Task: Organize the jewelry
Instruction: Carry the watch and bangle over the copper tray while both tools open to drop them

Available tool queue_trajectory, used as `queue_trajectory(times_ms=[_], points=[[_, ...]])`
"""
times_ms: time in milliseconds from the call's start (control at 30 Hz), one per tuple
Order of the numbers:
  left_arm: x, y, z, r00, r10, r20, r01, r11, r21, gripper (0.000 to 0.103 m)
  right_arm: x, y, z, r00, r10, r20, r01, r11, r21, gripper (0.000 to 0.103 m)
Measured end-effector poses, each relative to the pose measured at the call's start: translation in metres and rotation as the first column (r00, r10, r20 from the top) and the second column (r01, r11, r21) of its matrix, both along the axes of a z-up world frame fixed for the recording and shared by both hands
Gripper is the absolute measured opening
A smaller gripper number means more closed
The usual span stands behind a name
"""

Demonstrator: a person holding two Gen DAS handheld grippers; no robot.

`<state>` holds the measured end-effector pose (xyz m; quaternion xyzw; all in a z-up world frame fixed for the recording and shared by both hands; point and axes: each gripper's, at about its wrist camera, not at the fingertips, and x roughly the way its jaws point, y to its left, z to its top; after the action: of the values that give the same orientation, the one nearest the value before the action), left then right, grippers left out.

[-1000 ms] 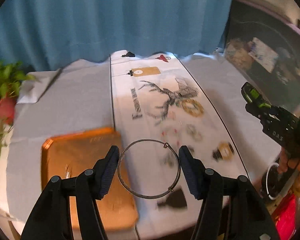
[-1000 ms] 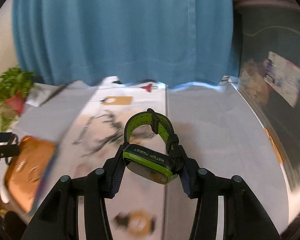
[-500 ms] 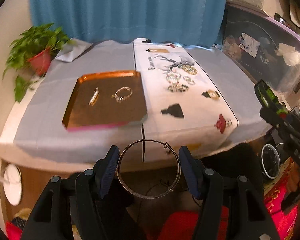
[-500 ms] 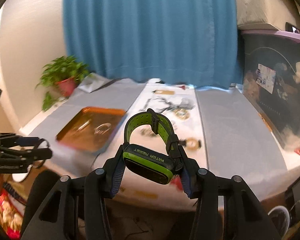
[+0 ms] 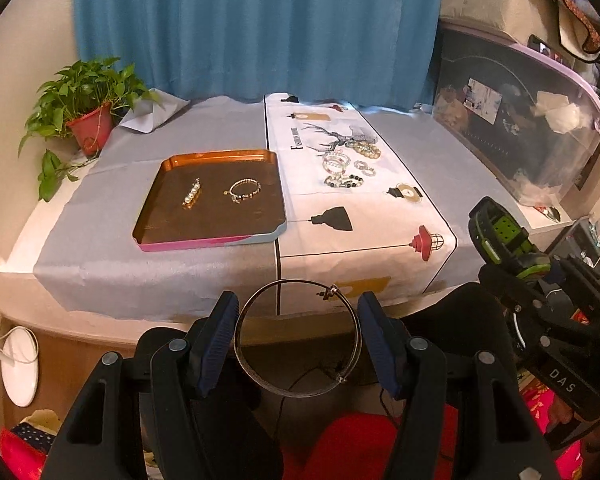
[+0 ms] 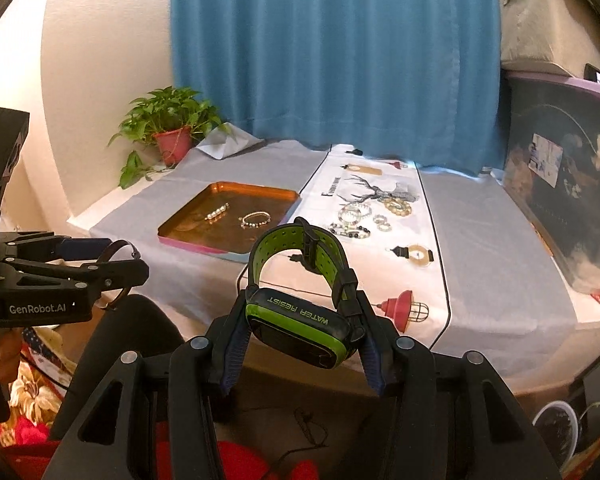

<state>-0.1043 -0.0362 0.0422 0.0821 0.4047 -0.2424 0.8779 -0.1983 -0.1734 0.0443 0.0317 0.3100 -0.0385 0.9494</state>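
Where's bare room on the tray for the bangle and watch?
Free: the tray's near strip below the pearl clip and beaded bracelet, plus its far strip by the back rim. Crowded: the bracelets bunched on the white runner by the deer print.

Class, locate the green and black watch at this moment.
The watch is clamped in the right gripper, held in the air in front of the table's near edge, right of the left gripper holding the wire bangle.

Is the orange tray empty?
No. The orange tray holds two pieces: a pearl bar clip and a beaded bracelet.
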Motion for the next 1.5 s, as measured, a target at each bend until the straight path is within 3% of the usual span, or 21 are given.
queue_trajectory(times_ms=[733, 1500], points=[[0.032, 0.008, -0.012, 0.998, 0.051, -0.021, -0.051, 0.999, 0.002, 0.058, 0.024, -0.003, -0.01, 0.999, 0.028, -0.046, -0.028, 1.0, 0.008, 0.05], [0.164, 0.027, -0.032, 0.989, 0.144, 0.015, -0.144, 0.989, 0.039, 0.058, 0.17, 0.041, -0.039, 0.985, 0.147, -0.089, -0.148, 0.989, -0.006, 0.05]])
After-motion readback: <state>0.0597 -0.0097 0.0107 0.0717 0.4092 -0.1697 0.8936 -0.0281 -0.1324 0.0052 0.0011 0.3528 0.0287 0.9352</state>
